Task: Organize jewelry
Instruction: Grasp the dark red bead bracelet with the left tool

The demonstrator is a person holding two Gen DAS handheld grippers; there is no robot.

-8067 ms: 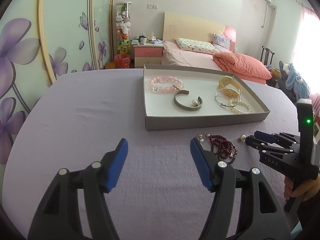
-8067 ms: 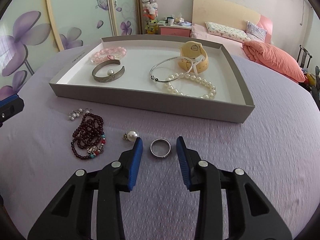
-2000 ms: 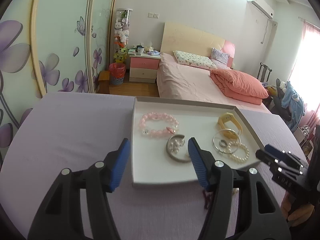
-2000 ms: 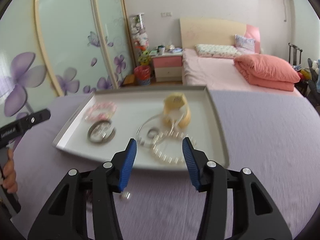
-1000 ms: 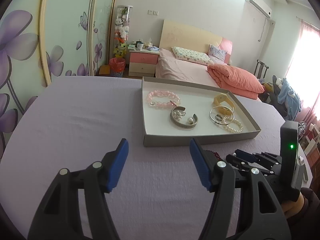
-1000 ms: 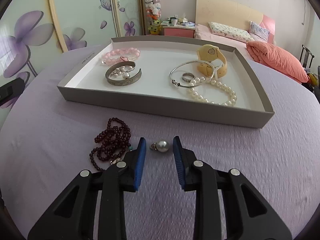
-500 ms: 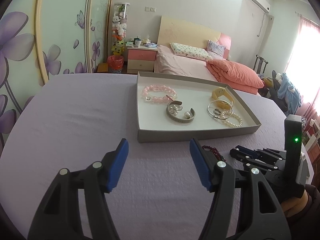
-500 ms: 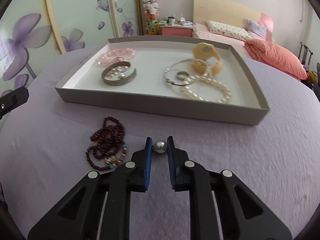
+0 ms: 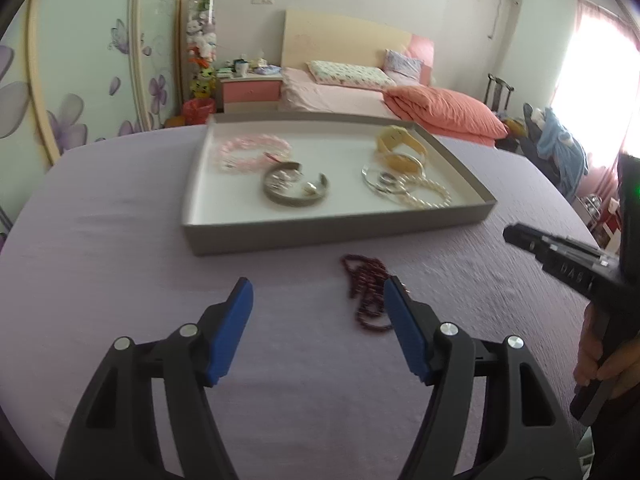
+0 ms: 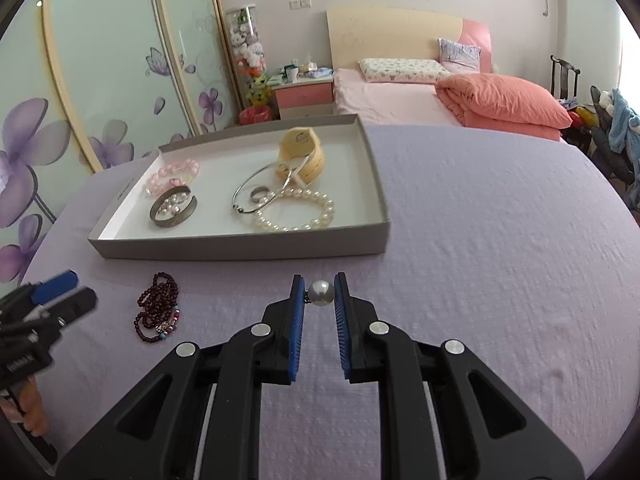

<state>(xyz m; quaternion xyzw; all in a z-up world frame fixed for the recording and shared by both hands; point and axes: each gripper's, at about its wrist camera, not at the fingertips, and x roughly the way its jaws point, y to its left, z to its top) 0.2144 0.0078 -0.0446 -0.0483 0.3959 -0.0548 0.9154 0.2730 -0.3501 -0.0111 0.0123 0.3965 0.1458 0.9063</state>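
Note:
My right gripper (image 10: 320,294) is shut on a pearl earring (image 10: 321,292) and holds it above the purple cloth, in front of the grey tray (image 10: 240,247). The tray (image 9: 336,229) holds a pink bead bracelet (image 10: 173,175), a silver cuff (image 10: 174,210), a thin bangle with a ring (image 10: 260,194), a pearl bracelet (image 10: 298,212) and a yellow band (image 10: 301,156). A dark red bead string (image 9: 366,294) lies on the cloth before the tray, also in the right wrist view (image 10: 158,306). My left gripper (image 9: 318,300) is open and empty, just left of the beads.
The purple-covered table (image 10: 500,260) ends at a rounded edge. Behind it stand a pink bed (image 10: 400,100), a nightstand (image 10: 306,98) and flowered wardrobe doors (image 10: 100,80). The right gripper's body (image 9: 568,264) sits at the right of the left wrist view.
My right gripper has closed on the pearl earring and lifted it off the cloth. My left gripper has shifted closer to the red bead string, still open.

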